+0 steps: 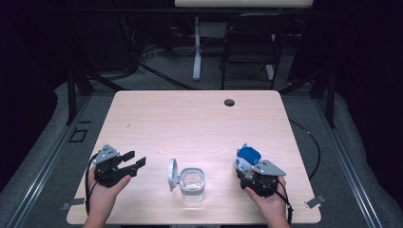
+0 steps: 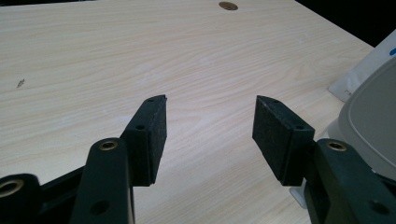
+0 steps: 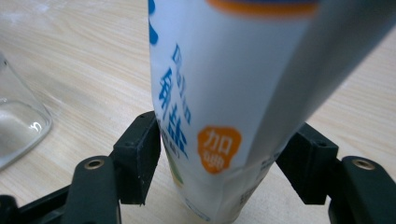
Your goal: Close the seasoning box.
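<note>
Between the jaws of the right tool (image 3: 219, 158) stands a white and blue pouch (image 3: 219, 93), upright on the table (image 1: 190, 118), its long axis running straight up out of the grip. The left pad seems to rest against it, while a sliver of gap shows at the right one, so I would call this grip let go rather than clamped. Off to that tool's left sits a clear glass jar (image 1: 192, 183) with its lid (image 1: 172, 174) hinged open, roughly midway to the left tool (image 1: 134, 163), which is spread wide with nothing in it. The right hand is plainly the one placed to carry the pouch across to the jar mouth.
</note>
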Demonstrator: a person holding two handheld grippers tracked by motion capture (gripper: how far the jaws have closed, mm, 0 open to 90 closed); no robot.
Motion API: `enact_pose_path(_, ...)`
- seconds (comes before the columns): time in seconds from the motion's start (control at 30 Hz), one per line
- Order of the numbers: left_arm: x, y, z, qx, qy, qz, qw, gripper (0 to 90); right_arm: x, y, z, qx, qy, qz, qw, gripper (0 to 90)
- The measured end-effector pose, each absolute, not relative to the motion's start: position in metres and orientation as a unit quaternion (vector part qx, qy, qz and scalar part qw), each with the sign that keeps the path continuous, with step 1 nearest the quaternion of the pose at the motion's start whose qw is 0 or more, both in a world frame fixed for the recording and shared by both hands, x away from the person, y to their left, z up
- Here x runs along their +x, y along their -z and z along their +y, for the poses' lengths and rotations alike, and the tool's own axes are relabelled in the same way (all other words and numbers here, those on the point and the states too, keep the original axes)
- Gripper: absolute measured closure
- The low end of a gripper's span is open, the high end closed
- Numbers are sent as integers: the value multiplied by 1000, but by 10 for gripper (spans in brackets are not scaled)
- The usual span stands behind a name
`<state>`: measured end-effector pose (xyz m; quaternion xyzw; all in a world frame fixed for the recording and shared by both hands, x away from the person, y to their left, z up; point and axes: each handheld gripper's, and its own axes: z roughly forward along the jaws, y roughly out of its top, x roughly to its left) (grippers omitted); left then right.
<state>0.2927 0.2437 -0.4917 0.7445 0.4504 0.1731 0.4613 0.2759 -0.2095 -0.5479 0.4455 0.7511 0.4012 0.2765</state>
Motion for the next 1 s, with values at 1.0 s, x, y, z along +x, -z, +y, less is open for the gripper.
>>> enact_pose_path(1.0, 285, 496, 259, 737, -178, 470, 453, 455, 287, 571, -207, 456, -398, 750, 268, 335)
